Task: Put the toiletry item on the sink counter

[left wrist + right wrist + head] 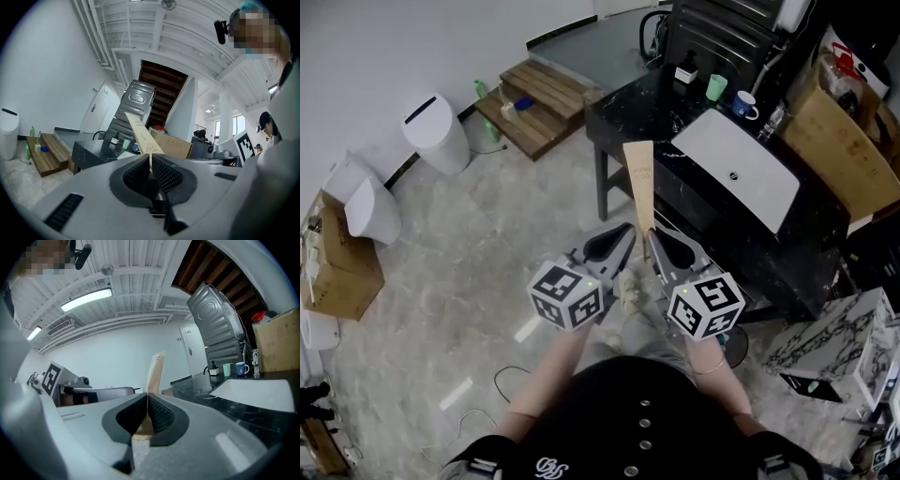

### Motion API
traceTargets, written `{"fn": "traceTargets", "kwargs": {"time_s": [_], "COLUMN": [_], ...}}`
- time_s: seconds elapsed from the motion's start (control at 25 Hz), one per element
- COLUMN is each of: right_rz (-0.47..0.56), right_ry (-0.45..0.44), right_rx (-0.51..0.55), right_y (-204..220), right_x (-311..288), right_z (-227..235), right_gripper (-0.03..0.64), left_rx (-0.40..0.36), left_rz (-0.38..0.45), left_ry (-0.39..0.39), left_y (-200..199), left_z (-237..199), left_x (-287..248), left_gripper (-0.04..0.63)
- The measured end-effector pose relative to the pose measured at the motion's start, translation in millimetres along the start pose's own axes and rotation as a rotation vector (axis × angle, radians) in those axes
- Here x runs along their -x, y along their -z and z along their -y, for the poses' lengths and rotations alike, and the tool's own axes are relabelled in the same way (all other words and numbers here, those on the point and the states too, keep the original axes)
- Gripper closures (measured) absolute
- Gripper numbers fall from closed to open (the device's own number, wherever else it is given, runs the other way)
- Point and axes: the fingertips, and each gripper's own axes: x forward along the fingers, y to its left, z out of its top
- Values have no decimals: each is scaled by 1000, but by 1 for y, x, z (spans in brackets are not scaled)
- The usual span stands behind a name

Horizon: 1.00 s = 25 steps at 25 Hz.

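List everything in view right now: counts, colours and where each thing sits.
packet: one, tan, flat, held up in front of the counter
sink counter: one, black marbled, right of centre
basin: one, white, set in the counter
pump bottle: one, dark with a white label, far end of the counter
cup: one, green, beside the bottle
mug: one, blue and white, beside the basin
bin: one, white, by the left wall
wooden steps: one set, brown, far side of the floor
cardboard boxes: two, brown, left edge and right of the counter
left gripper: grey, shut on the packet
right gripper: grey, shut on the packet
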Motion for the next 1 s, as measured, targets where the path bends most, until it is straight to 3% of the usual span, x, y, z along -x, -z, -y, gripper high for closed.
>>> {"fn": "traceTargets", "kwargs": {"time_s": [1.0], "right_rz": [44], "right_ry": [-70], "right_rx": [-5], "right_y": [-86], "right_x": [-184], "right_z": [170], "right_gripper": [609], "left_rx": [-40], "left_rz": [37], "left_ry": [-34], "left_y": [-82], "left_z": [-153], "left_x": [-181], "left_gripper": [572]}}
